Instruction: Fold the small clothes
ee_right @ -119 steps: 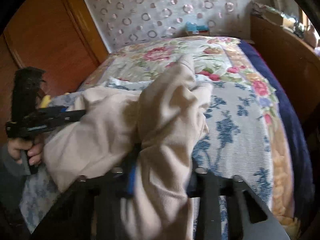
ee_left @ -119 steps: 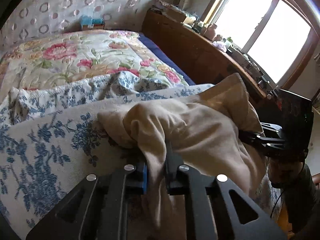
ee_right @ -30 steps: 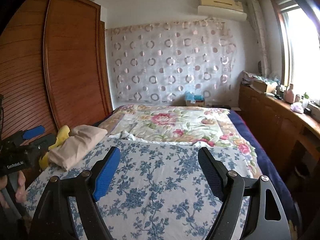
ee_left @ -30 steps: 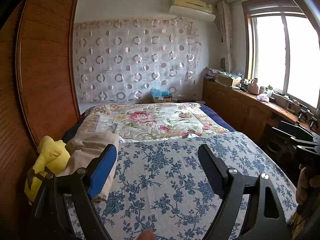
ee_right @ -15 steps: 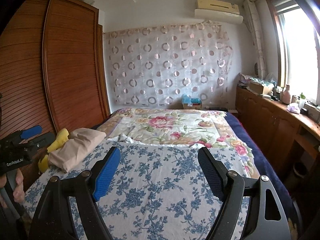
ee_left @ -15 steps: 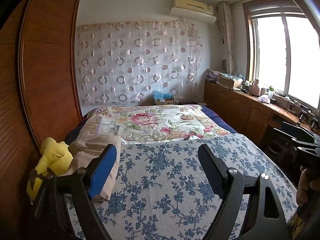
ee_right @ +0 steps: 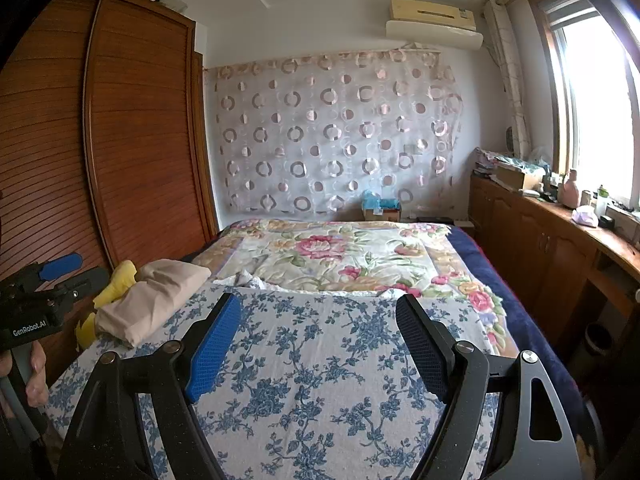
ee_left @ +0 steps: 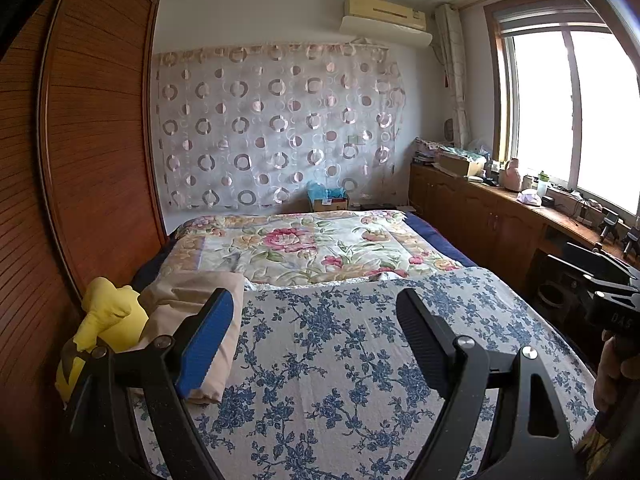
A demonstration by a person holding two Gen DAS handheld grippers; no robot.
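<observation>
Beige garment (ee_left: 192, 300), formerly gripped, is now set folded beside yellow cloth (ee_left: 108, 316); left gripper (ee_left: 314, 344) and right gripper (ee_right: 318, 344) are held wide, empty; nothing unfolded is seen.

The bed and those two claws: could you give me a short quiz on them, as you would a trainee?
1. True or false: the left claw grips the beige garment.
2. What lies against the garment on the wardrobe side? A) yellow cloth B) red towel C) book
3. Which blanket lies under both claws?

Key: 1 false, both the left and the right claw stand open and empty. 2 A, the yellow cloth. 3 The blue-flowered one.
</observation>
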